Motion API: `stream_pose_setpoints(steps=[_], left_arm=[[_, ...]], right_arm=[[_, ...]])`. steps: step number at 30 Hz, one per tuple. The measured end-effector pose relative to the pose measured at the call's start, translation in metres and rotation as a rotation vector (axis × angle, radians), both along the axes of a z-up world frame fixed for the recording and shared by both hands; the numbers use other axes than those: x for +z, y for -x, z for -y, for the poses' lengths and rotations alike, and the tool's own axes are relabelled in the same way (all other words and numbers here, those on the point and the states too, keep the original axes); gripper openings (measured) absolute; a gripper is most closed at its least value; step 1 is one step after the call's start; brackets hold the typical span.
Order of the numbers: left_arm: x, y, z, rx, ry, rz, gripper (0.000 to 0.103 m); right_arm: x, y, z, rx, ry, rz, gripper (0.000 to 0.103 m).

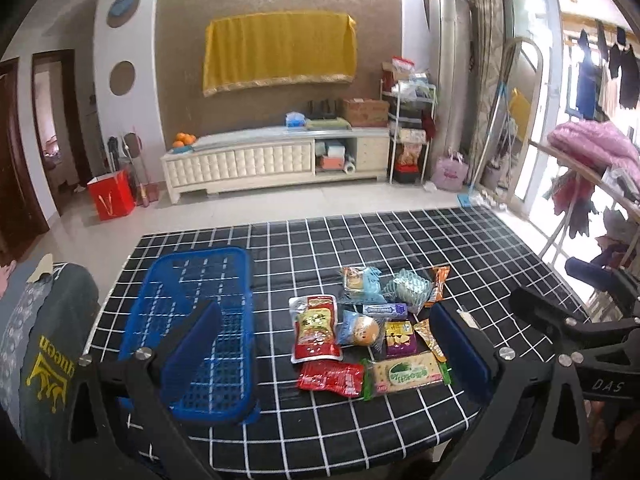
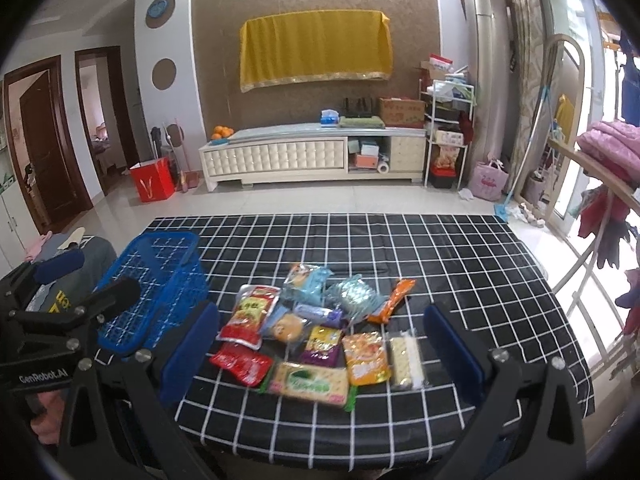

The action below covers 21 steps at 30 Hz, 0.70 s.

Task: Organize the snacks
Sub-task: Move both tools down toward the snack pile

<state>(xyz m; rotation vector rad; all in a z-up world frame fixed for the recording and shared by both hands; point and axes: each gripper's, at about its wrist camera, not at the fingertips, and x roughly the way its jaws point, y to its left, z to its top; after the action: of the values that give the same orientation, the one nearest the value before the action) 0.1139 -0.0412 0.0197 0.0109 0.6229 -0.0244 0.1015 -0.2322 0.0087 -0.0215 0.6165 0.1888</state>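
Checked desk (image 2: pixel 440 248) keeps snack packets (image 2: pixel 312 336) heaped beside the empty blue basket (image 2: pixel 160 280), ready for sorting; left tool (image 1: pixel 336 344) and right tool (image 2: pixel 320 344) both gape wide, holding nothing

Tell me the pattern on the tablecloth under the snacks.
The tablecloth is black with a white grid of squares, clearest in the right wrist view.

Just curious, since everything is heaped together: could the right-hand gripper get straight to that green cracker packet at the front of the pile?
Probably yes. The right gripper is open and empty, and the green cracker packet lies at the pile's near edge with nothing on top; only the red packet sits close beside it.
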Motion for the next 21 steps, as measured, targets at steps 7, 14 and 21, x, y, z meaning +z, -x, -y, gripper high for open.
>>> stream_pose_setpoints(steps=[7, 14, 21], left_arm=[[-0.036, -0.055, 0.021, -0.025, -0.019, -0.109, 0.103], [-0.081, -0.106, 0.025, -0.012, 0.024, -0.233, 0.103], [-0.113, -0.15, 0.03, 0.002, 0.029, -0.305, 0.103]], right_arm=[[-0.029, -0.055, 0.025, -0.016, 0.001, -0.116, 0.103], [-0.067, -0.11, 0.032, 0.015, 0.07, -0.22, 0.103], [-0.11, -0.161, 0.02, 0.109, 0.135, -0.294, 0.103]])
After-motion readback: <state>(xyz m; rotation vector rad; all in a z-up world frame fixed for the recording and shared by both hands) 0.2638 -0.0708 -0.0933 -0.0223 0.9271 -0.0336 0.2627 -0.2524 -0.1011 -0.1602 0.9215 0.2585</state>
